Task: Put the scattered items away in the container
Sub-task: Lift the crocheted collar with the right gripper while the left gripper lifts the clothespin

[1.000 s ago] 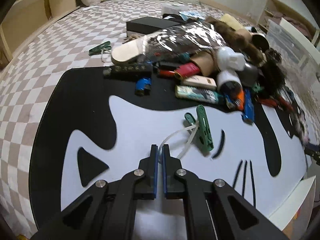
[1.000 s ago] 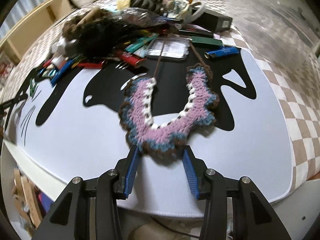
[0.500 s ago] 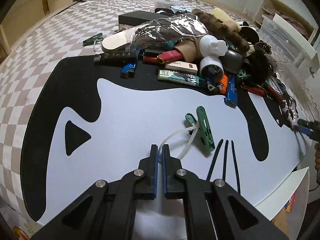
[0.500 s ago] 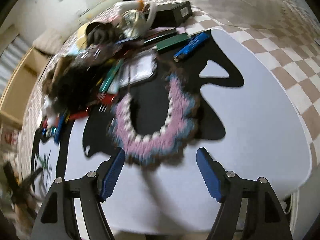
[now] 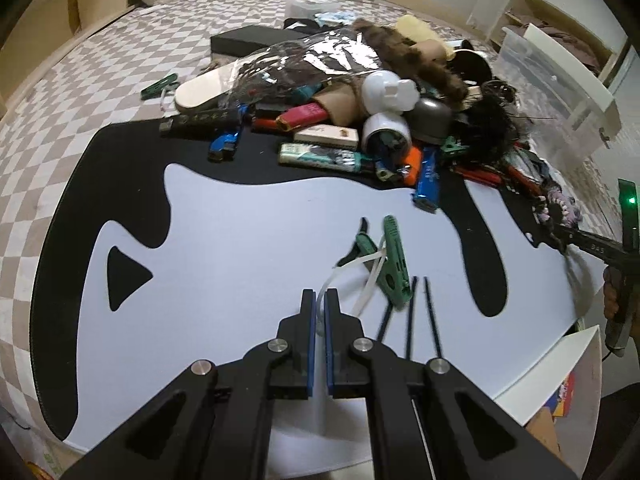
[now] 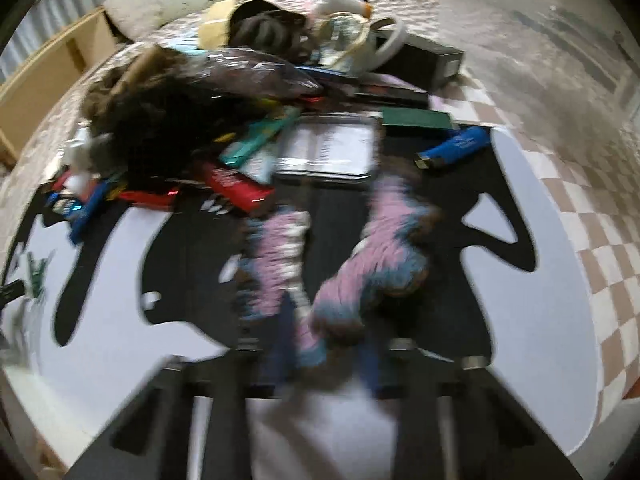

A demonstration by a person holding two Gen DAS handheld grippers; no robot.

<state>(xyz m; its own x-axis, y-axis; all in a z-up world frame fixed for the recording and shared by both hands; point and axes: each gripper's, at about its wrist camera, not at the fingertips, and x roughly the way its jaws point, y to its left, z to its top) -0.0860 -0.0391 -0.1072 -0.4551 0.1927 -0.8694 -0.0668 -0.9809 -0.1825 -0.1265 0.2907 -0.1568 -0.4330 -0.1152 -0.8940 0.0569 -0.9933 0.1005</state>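
Note:
My left gripper (image 5: 319, 300) is shut on the white cord (image 5: 362, 266) of a green clothes peg (image 5: 394, 268), which lies on the black-and-white mat (image 5: 240, 240) just ahead of the fingers. In the blurred right wrist view, my right gripper (image 6: 324, 346) has its jaws closing tight on a pink, blue and brown crochet piece (image 6: 376, 272). The piece is bunched up between them. From the left wrist view, that gripper (image 5: 560, 236) shows at the mat's right edge with the crochet piece (image 5: 560, 208) at its tip. A clear plastic bin (image 5: 560, 92) with a white lid stands to the far right.
A heap of lighters, tubes, fur pieces and a plastic bag (image 5: 360, 92) fills the mat's far side. A blue lighter (image 6: 456, 148), a metal tin (image 6: 328, 152) and a black box (image 5: 248, 42) lie around it. Checkered bedding surrounds the mat. A white board edge (image 5: 560, 368) is at the near right.
The right gripper opened wide, moved forward over the crochet piece and closed on it, bunching it up. The left gripper kept its hold on the cord and drifted slightly.

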